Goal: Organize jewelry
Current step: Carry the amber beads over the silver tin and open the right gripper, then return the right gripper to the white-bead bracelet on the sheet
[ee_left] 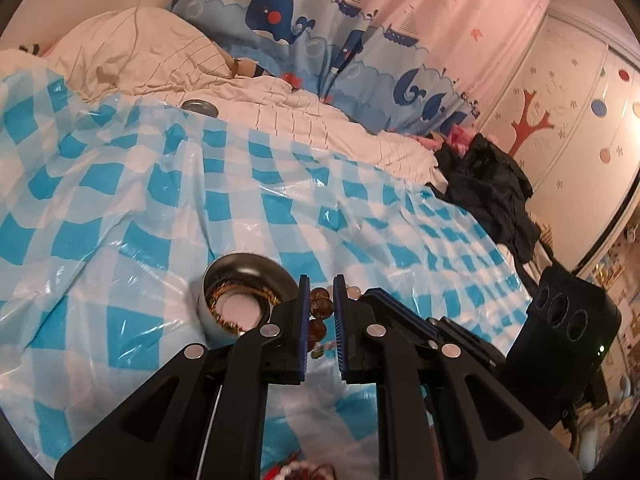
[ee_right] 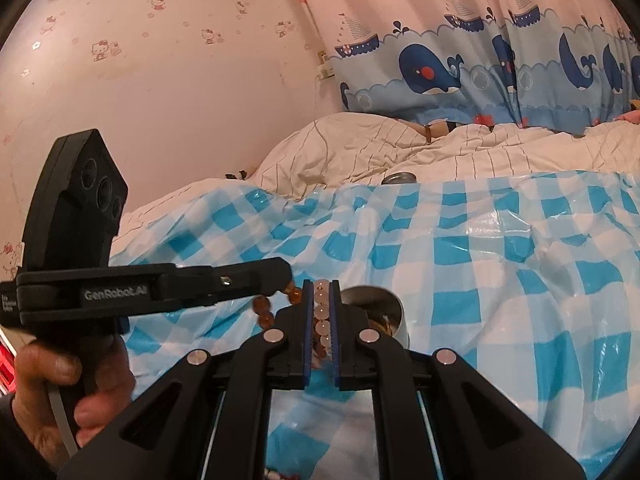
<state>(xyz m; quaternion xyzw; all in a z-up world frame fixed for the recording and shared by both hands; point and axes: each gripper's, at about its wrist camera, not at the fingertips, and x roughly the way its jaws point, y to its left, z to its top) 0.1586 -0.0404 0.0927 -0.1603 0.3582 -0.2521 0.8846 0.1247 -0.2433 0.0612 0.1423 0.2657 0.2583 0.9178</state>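
Beaded bracelets are held up between the two grippers above a bed covered by a blue-and-white checked plastic sheet (ee_left: 168, 208). Left gripper (ee_left: 322, 312): jaws narrow, closed on a strand of amber-brown beads (ee_left: 320, 309); the beads sit between the blue pads and hang below them. Right gripper (ee_right: 322, 320): jaws narrow, clamped on a strand of pale pink beads (ee_right: 321, 312) that runs lengthwise between the pads. In the right wrist view, the amber-brown strand passes from the tip of the left gripper (ee_right: 286, 276) down beside the right gripper's left finger; whether the two strands are joined cannot be told.

A round metal tin (ee_left: 240, 300) stands open on the sheet just beyond and left of the left gripper's tips, with gold-coloured chain coiled inside it around a pale centre. The same tin (ee_right: 380, 308) shows just right of the right gripper's tips. A second metal piece, lid-like (ee_left: 200, 107), lies well apart at the far edge of the sheet, against a cream striped duvet (ee_left: 140, 52). A person's hand (ee_right: 64, 392) grips the left gripper's handle. A whale-print curtain (ee_right: 460, 64) hangs behind the bed.
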